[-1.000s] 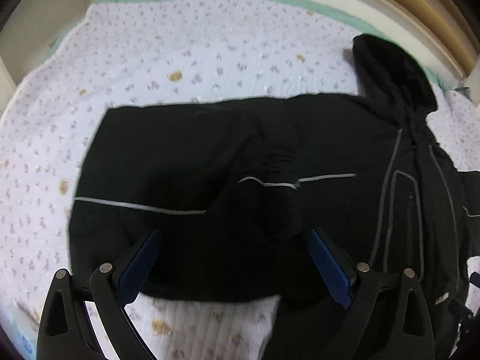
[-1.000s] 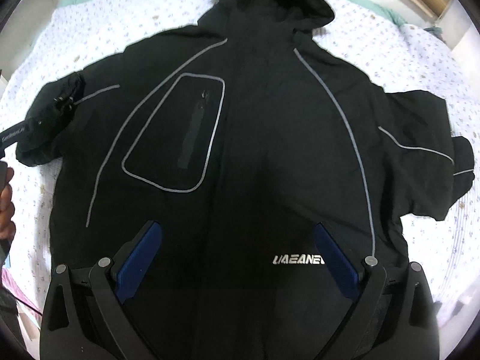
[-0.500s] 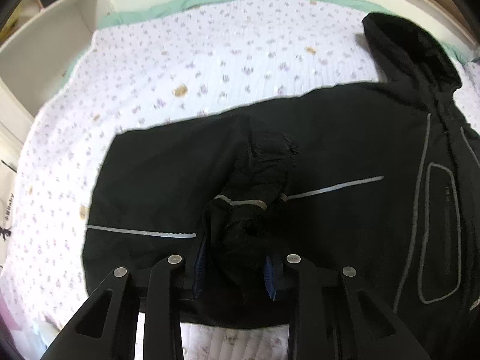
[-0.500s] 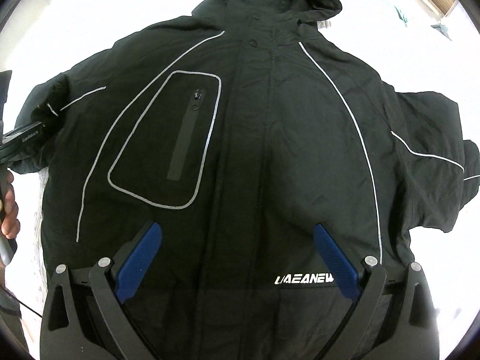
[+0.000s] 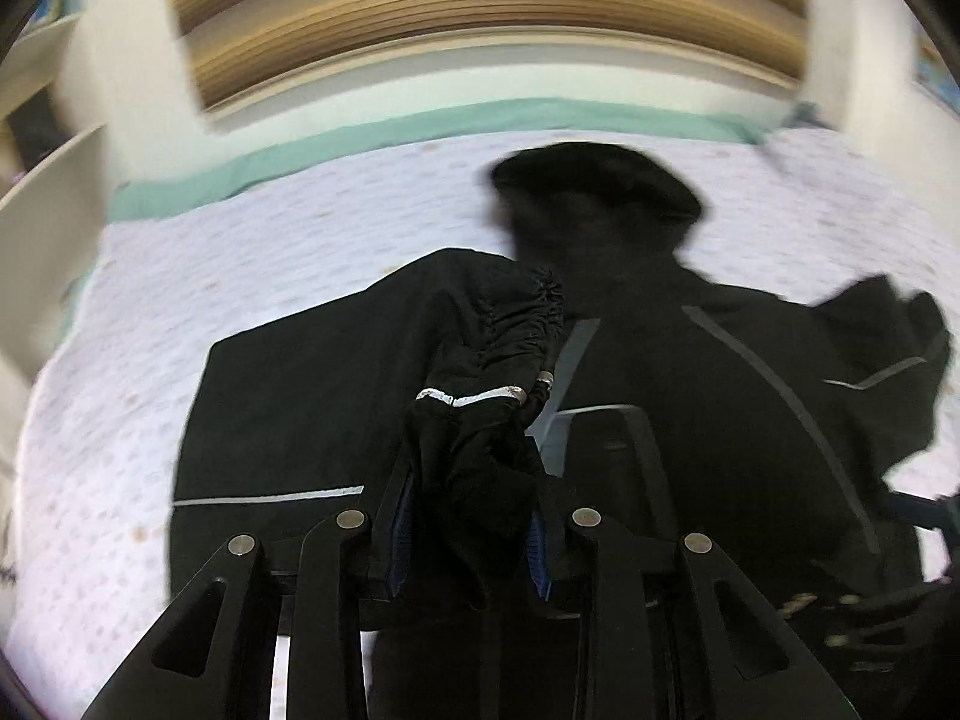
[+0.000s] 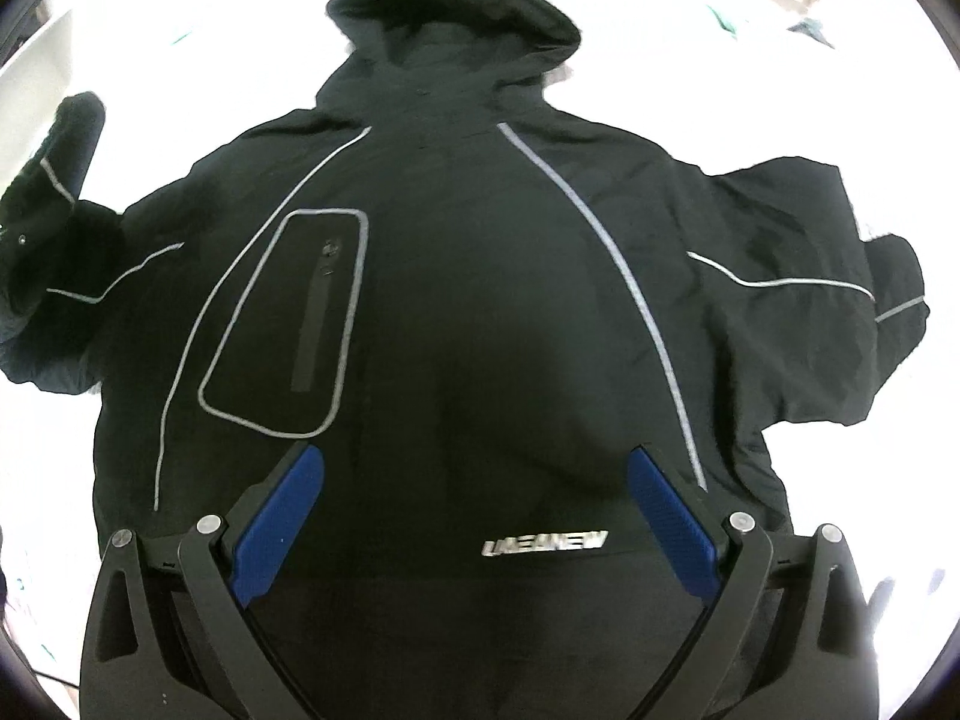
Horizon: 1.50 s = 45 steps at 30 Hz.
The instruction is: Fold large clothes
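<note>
1. At 6 o'clock in the left wrist view, the left gripper (image 5: 471, 531) has its blue-padded fingers drawn narrow, pinching a bunched cuff (image 5: 480, 420) of the black jacket's sleeve. The cuff, crossed by a reflective stripe, stands lifted above the cloth behind it.
2. At 6 o'clock in the right wrist view, the right gripper (image 6: 474, 510) holds its fingers (image 6: 279, 516) spread wide, with nothing between them; whether they touch the hem below cannot be told.
3. Between those fingers, toward 5 o'clock, lies silver lettering (image 6: 545, 543) on the jacket (image 6: 480, 300) front.
4. Farther out, toward 9 o'clock, a chest pocket (image 6: 288, 324) outlined in grey piping sits on the flat-spread jacket; the right sleeve (image 6: 810, 300) lies crumpled at 3 o'clock.
5. At 12 o'clock the hood (image 6: 456, 18) lies farthest off.
6. Under everything is a lilac flowered bedspread (image 5: 240, 276), green-edged at its far side, with a blurred wooden headboard (image 5: 480, 18) beyond.
</note>
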{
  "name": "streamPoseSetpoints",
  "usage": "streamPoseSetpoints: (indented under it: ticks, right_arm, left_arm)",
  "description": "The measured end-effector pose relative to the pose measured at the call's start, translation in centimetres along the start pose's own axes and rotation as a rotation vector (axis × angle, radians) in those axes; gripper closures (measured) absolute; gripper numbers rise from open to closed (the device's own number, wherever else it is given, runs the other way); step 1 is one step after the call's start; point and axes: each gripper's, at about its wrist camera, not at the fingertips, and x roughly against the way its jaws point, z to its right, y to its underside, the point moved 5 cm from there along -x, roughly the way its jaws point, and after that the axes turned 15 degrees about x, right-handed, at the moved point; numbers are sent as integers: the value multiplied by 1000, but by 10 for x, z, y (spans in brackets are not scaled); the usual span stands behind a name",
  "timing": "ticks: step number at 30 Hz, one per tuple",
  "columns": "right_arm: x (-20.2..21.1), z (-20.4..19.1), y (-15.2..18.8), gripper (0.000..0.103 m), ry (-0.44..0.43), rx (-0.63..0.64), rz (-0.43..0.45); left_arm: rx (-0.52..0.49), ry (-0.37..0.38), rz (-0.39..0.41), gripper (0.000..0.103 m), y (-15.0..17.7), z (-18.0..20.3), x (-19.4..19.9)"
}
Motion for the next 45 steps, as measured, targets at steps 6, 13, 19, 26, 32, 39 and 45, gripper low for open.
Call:
streamPoseSetpoints:
  ticks: [6,13,19,26,32,39,45]
  right_arm:
    - [-6,33,13,1,14,-85,-7]
    - [-31,70,37,1,29,-181,-75]
    - [-50,76,40,1,-52,-165,-81]
    - [-43,51,7,1,-227,-88,22]
    - [-73,18,-19,12,-343,-58,8]
    - [-107,9,-53,14,-426,-140,17]
    - [-109,-15,-75,71,-431,-66,46]
  left_arm:
    - [-93,136,-78,72,0,84,-31]
    - [-125,199,-319,66,45,136,-131]
    - [17,417,-490,38,55,122,-158]
    - [222,612,-582,37,32,83,-128]
    - [299,495,-491,37,29,15,-101]
    - [374,376,-403,37,30,-42,-86]
    - [393,318,-365,37,23,-59,-86]
